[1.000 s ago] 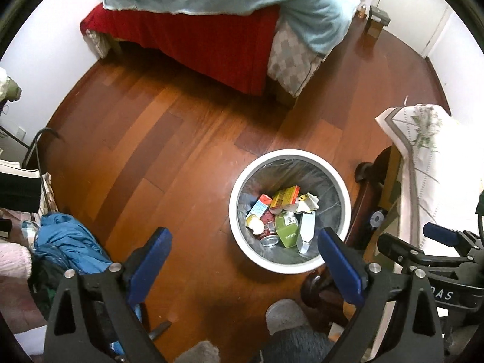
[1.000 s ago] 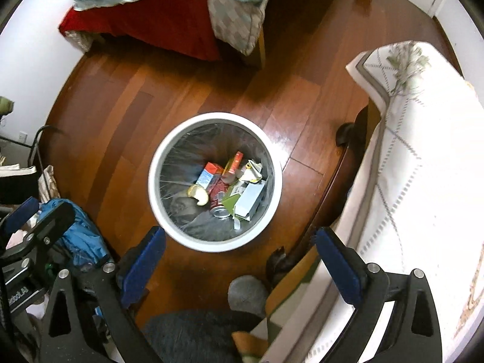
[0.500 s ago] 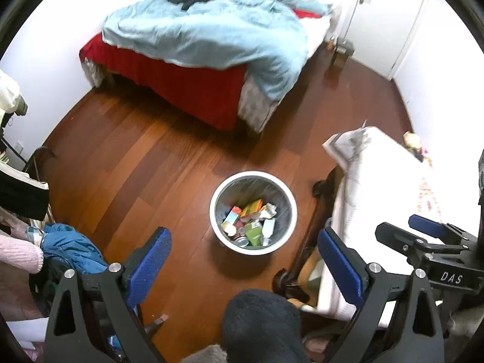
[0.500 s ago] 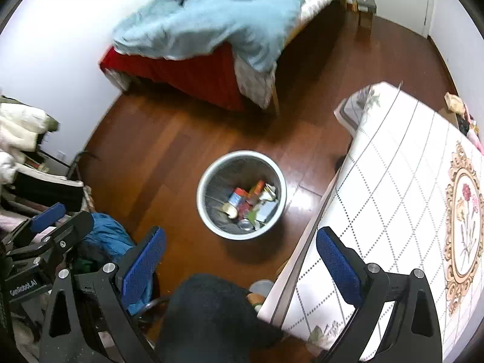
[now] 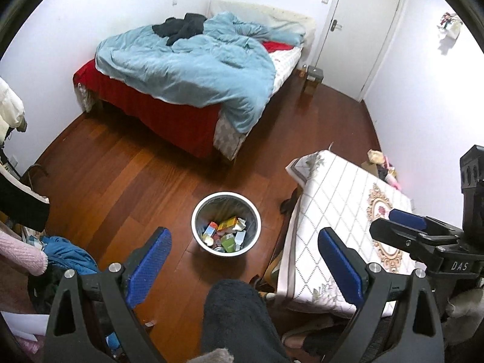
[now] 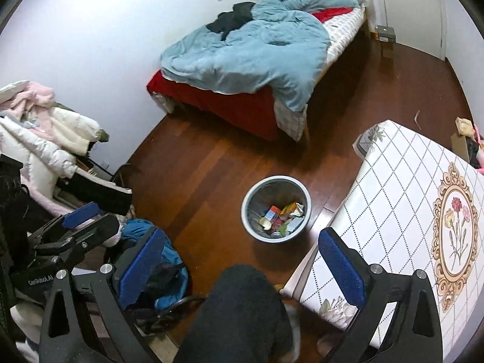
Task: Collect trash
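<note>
The left gripper [image 5: 242, 267] is spread wide and holds nothing. The right gripper [image 6: 239, 264] is spread wide too, and it is empty as well. Both are held high, looking down at the room.

The bin [image 5: 226, 224] is the thing to watch. It stands upright on the wooden floor [image 5: 127, 181], in front of both grippers and far below them. In the left view it sits a little left of the middle between the two fingers. In the right view it sits a little right of the middle. So the bin lies between the two grippers, and I cannot tell which one is nearer.

Inside the bin there is trash [image 6: 279, 216]: small boxes, a can and some crumpled paper. It looks like the trash is already in there.

Just right of the bin is the table [image 6: 408, 211] with a white checked cloth and a flower picture. Its top looks bare near the bin. Beyond the bin is the bed [image 5: 193, 69] with a blue blanket. Left of the bin is a pile of clothes [image 6: 45, 139].

I see no loose trash on the floor near the bin, so the job looks nearly done or done.
</note>
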Action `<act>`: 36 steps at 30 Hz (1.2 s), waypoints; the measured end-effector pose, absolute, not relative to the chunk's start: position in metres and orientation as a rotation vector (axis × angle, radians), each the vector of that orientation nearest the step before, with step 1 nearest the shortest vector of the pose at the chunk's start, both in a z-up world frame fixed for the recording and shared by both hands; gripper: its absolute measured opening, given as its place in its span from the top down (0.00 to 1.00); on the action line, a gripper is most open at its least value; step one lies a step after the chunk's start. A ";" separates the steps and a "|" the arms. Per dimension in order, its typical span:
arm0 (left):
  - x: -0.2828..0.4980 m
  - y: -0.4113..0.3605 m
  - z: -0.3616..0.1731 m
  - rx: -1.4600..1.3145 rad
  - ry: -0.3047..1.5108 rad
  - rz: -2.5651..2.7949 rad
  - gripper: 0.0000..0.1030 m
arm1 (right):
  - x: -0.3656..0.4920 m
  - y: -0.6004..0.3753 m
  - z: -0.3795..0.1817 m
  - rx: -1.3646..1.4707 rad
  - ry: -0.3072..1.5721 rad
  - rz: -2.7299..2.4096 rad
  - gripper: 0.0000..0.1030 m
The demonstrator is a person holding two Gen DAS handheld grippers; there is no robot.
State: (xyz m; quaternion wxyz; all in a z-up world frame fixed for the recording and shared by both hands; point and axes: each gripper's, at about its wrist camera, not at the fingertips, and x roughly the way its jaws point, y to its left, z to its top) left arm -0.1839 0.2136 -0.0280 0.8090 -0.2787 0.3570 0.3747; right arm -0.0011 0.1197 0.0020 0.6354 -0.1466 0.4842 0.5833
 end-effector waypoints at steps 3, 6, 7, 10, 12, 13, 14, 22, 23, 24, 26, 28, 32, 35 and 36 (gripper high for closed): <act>-0.191 0.207 -0.018 -0.592 0.741 0.803 0.04 | -0.004 0.113 0.016 -0.334 1.100 1.353 0.00; -0.197 0.203 -0.013 -0.599 0.729 0.808 0.04 | -0.009 0.107 0.028 -0.343 1.080 1.365 0.00; -0.198 0.202 -0.012 -0.602 0.728 0.806 0.04 | -0.009 0.106 0.030 -0.343 1.079 1.368 0.00; -0.200 0.201 -0.011 -0.605 0.723 0.810 0.04 | -0.011 0.105 0.036 -0.350 1.076 1.378 0.00; -0.202 0.199 -0.009 -0.607 0.722 0.813 0.04 | -0.012 0.104 0.036 -0.351 1.076 1.384 0.00; -0.202 0.199 -0.009 -0.608 0.723 0.813 0.04 | -0.012 0.104 0.037 -0.351 1.079 1.384 0.00; -0.203 0.198 -0.009 -0.607 0.725 0.814 0.04 | -0.012 0.104 0.037 -0.350 1.081 1.387 0.00; -0.201 0.197 -0.010 -0.601 0.735 0.828 0.03 | -0.011 0.111 0.034 -0.358 1.091 1.387 0.00; -0.201 0.196 -0.011 -0.602 0.738 0.830 0.01 | -0.012 0.112 0.033 -0.362 1.092 1.386 0.00; -0.201 0.196 -0.011 -0.603 0.738 0.832 0.00 | -0.013 0.113 0.033 -0.366 1.090 1.386 0.00; -0.200 0.195 -0.012 -0.603 0.741 0.834 0.00 | -0.013 0.115 0.032 -0.370 1.091 1.388 0.00; -0.200 0.194 -0.012 -0.604 0.743 0.839 0.00 | -0.014 0.117 0.032 -0.374 1.092 1.388 0.00; -0.201 0.194 -0.013 -0.612 0.743 0.843 0.00 | -0.015 0.120 0.032 -0.381 1.089 1.396 0.00; -0.202 0.195 -0.014 -0.618 0.743 0.844 0.00 | -0.017 0.123 0.032 -0.384 1.092 1.398 0.00; -0.203 0.195 -0.014 -0.619 0.743 0.842 0.00 | -0.017 0.123 0.032 -0.387 1.092 1.398 0.00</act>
